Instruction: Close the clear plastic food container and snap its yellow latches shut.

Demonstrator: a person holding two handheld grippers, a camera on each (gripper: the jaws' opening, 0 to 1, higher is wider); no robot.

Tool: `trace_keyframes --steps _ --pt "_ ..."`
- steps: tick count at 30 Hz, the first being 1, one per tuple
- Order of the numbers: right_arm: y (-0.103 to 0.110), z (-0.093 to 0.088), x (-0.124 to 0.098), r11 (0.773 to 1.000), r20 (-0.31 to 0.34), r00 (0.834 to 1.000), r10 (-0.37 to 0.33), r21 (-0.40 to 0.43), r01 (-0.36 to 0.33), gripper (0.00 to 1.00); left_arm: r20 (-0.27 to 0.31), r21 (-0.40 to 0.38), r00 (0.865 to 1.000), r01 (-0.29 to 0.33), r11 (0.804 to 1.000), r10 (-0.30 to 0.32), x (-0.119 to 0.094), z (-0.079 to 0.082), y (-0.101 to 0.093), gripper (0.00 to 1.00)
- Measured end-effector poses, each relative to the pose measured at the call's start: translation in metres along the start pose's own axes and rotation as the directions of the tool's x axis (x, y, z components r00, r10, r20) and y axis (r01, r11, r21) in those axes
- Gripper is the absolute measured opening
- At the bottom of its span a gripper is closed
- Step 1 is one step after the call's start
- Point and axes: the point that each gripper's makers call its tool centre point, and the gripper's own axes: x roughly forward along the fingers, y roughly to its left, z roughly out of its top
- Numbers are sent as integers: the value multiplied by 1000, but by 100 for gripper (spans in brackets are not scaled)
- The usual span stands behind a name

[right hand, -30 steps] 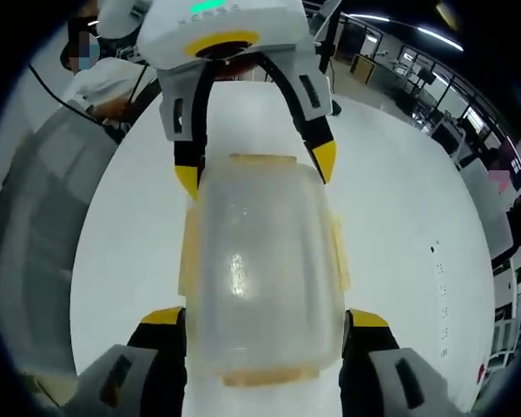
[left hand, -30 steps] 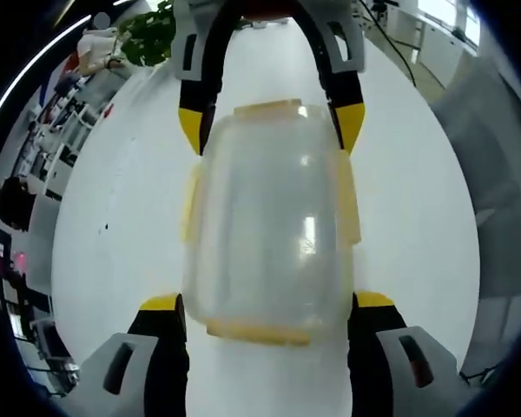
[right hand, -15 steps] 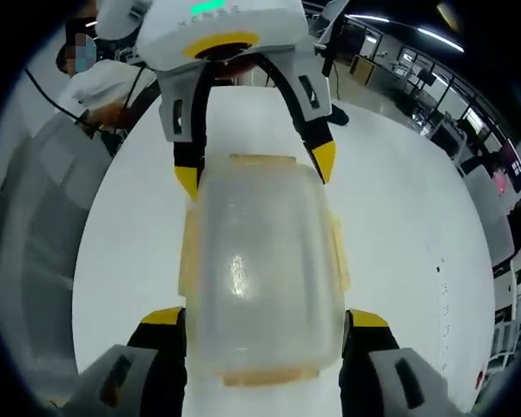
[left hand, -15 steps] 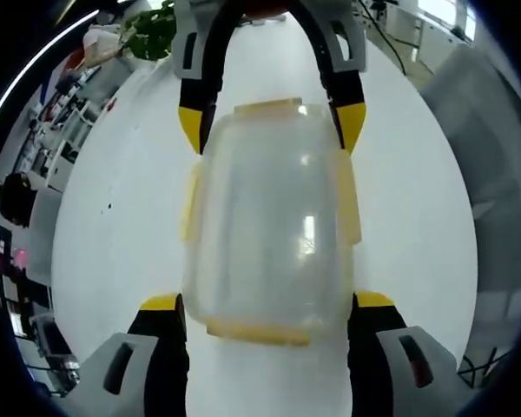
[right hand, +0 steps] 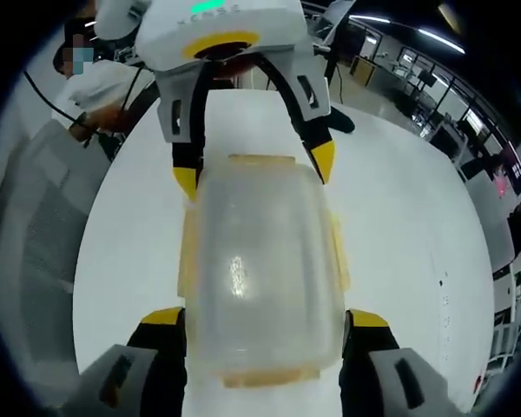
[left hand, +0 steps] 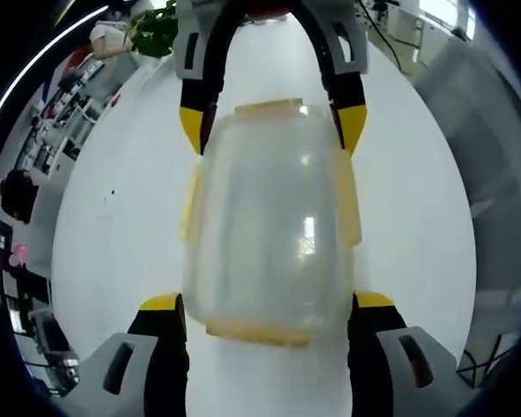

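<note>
- Container [left hand: 269, 230]: clear plastic, lid on, lying on a white table [left hand: 122, 217]; yellow latches [left hand: 347, 195] run along all four sides, flat against the walls
- Left gripper [left hand: 267, 313]: jaws spread, one yellow tip at each side of the container's near end, touching its walls; grasping it
- Right gripper [right hand: 265, 328]: same hold from the opposite end; in the left gripper view its jaws [left hand: 269, 130] straddle the far end
- Surroundings: plant [left hand: 156, 26] beyond the table's far edge; a person's sleeve [right hand: 104, 82] and a cable nearby; office desks in the background; nothing stands between grippers and container
- Change: container and both grips as before; only the background has slid slightly
- Writing: none legible
</note>
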Motion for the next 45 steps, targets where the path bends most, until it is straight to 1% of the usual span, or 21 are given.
trace_keyframes --steps 7,16,45 --pt "1 7 5 1000 -4 1000 -4 -2 4 72 1 0 1000 -1 1000 1 -3 -8 0 73" --pt "-3 8 5 1000 2 1000 -8 5 8 72 3 8 1000 3 1000 -3 -2 -8 4 73" --pt "-32 10 9 1000 -2 1000 -10 -16 10 73 22 -12 1000 -7 1000 8 3 -11 31 73"
